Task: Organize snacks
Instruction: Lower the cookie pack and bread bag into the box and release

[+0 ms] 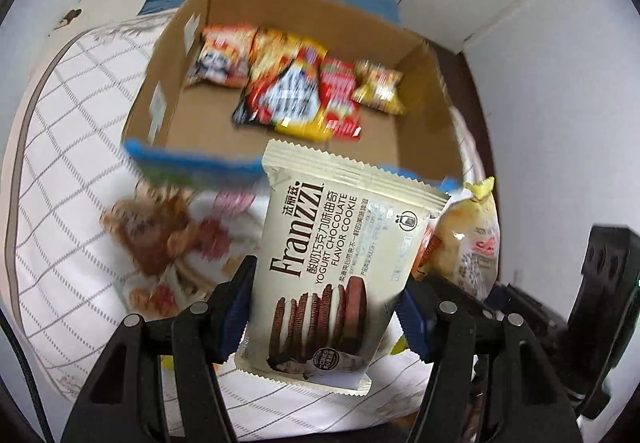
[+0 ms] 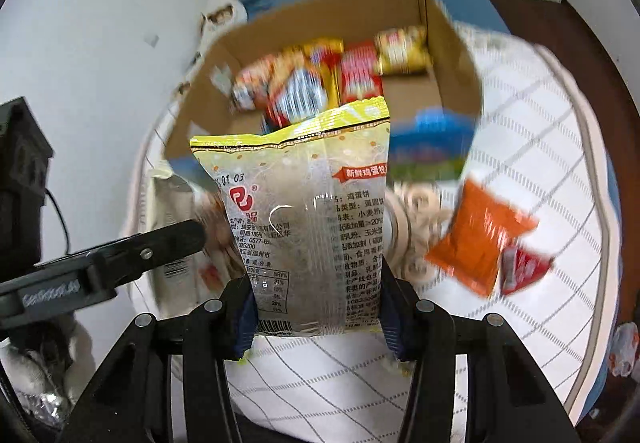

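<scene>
Your left tool (image 1: pixel 326 307) clamps the Franzzi cookie pack (image 1: pixel 336 259) and your right tool (image 2: pixel 316 311) the egg-cracker bag (image 2: pixel 308 211), both mid-carry; next, clear the cardboard box (image 1: pixel 432 147) rim at twelve o'clock and release beside the packets.

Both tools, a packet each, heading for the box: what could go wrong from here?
1. The left tool pinches only the lower part of the Franzzi cookie packet; its tall free end could catch the cardboard box rim.
2. The right tool also holds the egg cracker bag low, so it may flop or slip.
3. The tools sit close side by side; they could collide over the box.
</scene>
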The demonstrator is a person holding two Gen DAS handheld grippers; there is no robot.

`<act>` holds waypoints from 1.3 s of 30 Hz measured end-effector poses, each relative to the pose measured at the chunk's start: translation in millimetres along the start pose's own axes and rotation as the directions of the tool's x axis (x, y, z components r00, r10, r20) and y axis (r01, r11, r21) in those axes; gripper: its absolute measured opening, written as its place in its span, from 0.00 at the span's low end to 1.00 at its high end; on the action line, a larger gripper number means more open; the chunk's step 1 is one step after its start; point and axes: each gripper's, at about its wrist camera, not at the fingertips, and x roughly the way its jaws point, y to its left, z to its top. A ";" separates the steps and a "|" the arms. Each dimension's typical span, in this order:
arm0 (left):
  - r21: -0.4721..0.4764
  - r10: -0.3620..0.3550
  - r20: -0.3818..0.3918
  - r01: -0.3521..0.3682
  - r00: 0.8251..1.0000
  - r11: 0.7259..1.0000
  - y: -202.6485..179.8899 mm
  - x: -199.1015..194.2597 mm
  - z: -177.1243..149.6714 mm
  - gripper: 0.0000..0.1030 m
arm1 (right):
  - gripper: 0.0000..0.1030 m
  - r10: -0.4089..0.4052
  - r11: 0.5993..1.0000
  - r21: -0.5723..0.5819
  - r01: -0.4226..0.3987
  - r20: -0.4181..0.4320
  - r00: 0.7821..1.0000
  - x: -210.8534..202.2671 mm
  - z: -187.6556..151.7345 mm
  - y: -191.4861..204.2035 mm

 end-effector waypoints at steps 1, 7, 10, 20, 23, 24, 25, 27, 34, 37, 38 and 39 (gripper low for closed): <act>-0.023 -0.016 0.000 0.016 1.000 1.000 0.8 -0.3 11.3 0.60 | 0.51 -0.011 1.000 -0.001 0.011 0.018 1.000 -4.8 13.6 1.7; -0.134 -0.104 -0.052 0.096 0.993 0.986 0.1 23.9 83.7 0.60 | 0.51 -0.058 0.998 0.008 0.058 0.040 0.998 -9.6 86.3 -3.6; -0.169 -0.111 -0.098 0.094 0.989 0.981 -0.7 45.8 115.0 0.60 | 0.51 -0.090 0.996 0.026 0.089 0.009 0.996 5.7 112.3 -13.4; -0.216 -0.076 -0.257 0.020 0.963 0.976 5.8 120.1 151.3 0.61 | 0.51 -0.161 0.984 0.055 0.170 -0.142 0.977 72.9 143.8 -40.5; -0.225 -0.086 -0.298 0.018 0.951 0.974 8.7 137.4 151.8 0.61 | 0.57 -0.160 0.981 0.076 0.177 -0.186 0.969 85.9 145.5 -49.1; -0.219 -0.089 -0.300 0.022 0.950 0.975 8.7 139.6 152.3 0.64 | 0.69 -0.164 0.981 0.073 0.182 -0.199 0.966 89.2 145.7 -50.5; -0.210 -0.080 -0.305 0.015 0.949 0.978 8.7 140.8 152.8 0.71 | 0.81 -0.170 0.979 0.075 0.189 -0.210 0.963 92.0 144.7 -52.6; -0.193 -0.066 -0.293 0.008 0.954 0.981 7.6 138.6 154.5 0.74 | 0.86 -0.173 0.979 0.069 0.193 -0.229 0.958 96.1 142.3 -54.6; -0.099 0.055 -0.216 -0.078 0.975 0.992 9.0 108.4 148.1 0.74 | 0.88 -0.202 0.975 0.047 0.218 -0.224 0.953 90.3 139.6 -52.1; -0.042 0.131 -0.155 -0.138 0.979 0.989 10.4 90.8 139.4 0.74 | 0.88 -0.227 0.971 0.030 0.236 -0.187 0.956 80.7 138.1 -48.4; -0.022 0.155 -0.130 -0.159 0.979 0.987 12.7 84.4 139.3 0.74 | 0.88 -0.236 0.969 0.025 0.244 -0.176 0.956 77.4 137.1 -46.0; -0.004 0.176 -0.104 -0.178 0.979 0.984 14.1 77.7 134.4 0.74 | 0.88 -0.245 0.968 0.021 0.251 -0.163 0.956 74.3 137.1 -45.4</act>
